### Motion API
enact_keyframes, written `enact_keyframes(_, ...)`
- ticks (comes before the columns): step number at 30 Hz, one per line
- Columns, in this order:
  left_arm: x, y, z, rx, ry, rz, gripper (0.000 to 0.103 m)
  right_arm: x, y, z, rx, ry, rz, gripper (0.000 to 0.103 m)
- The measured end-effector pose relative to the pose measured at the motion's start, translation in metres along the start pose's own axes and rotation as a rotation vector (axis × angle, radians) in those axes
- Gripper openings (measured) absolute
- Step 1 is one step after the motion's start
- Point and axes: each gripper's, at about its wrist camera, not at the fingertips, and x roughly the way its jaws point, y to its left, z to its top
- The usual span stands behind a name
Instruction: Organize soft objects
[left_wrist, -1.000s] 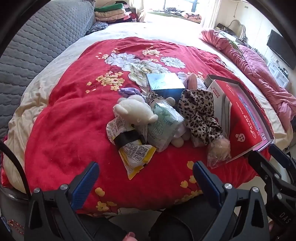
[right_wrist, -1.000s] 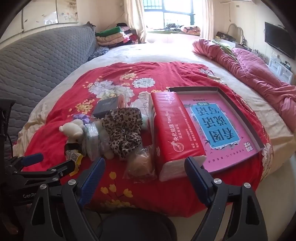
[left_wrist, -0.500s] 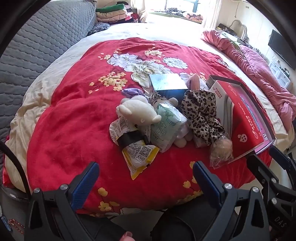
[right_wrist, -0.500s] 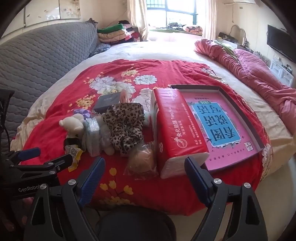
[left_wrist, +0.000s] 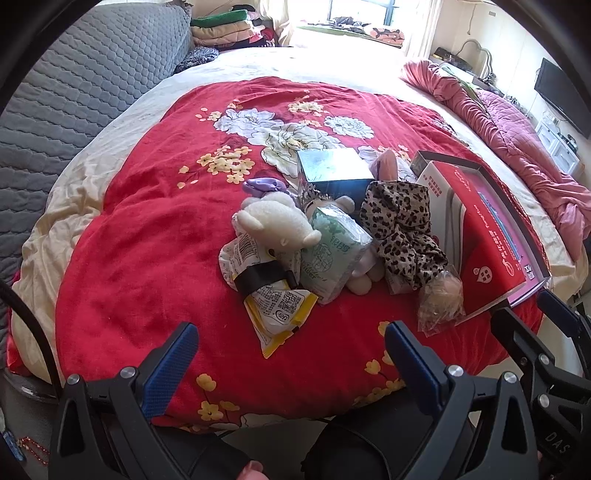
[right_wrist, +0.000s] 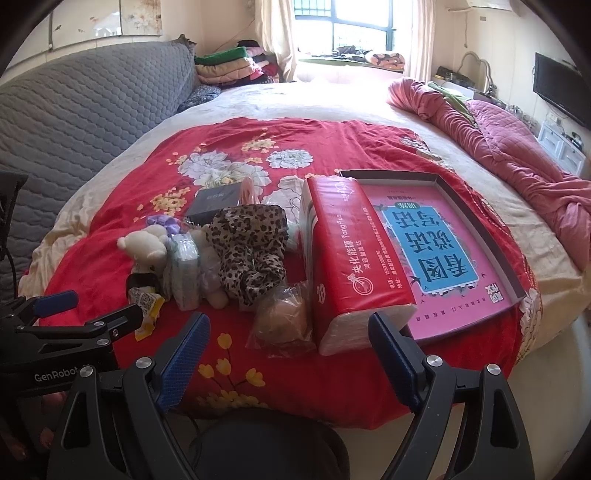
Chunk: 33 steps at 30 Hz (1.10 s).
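**Both grippers wide open at the near edge of the bed, pile of soft things untouched**

The left gripper (left_wrist: 290, 341) hovers over the near edge of the red floral blanket (left_wrist: 155, 229), its blue-padded fingers (left_wrist: 168, 369) spread wide with nothing between them. The right gripper (right_wrist: 286, 338) hangs the same way, fingers (right_wrist: 184, 356) far apart and empty, just short of the blanket's front edge.

The soft objects lie in a cluster in the middle of the blanket. A white plush bear (left_wrist: 277, 223) rests on a white and yellow snack packet with a black band (left_wrist: 269, 291). Touching the bear is a pale green pack of tissues (left_wrist: 334, 254), and beside that a leopard-print cloth (left_wrist: 402, 225) drapes toward a clear plastic bag holding something beige and fluffy (left_wrist: 441, 295). Behind them sit a blue-grey box (left_wrist: 332, 171) and a small purple bow (left_wrist: 264, 184). A red pack of paper tissues (right_wrist: 351, 254) leans on the rim of the open pink-lined box lid (right_wrist: 480, 236) at the right.

Compared with a second ago, both views sit slightly nearer the pile; the objects themselves have not shifted, and both pairs of fingers are as wide as before.
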Motion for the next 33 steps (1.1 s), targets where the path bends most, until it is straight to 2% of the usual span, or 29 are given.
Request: enact_keyframes(33,-0.0045,-0.0003,-0.0013,0.008,-0.011,-0.023,0.101,0.0027,-0.0002,-0.0014,-0.002,0.009,-0.008,0.088)
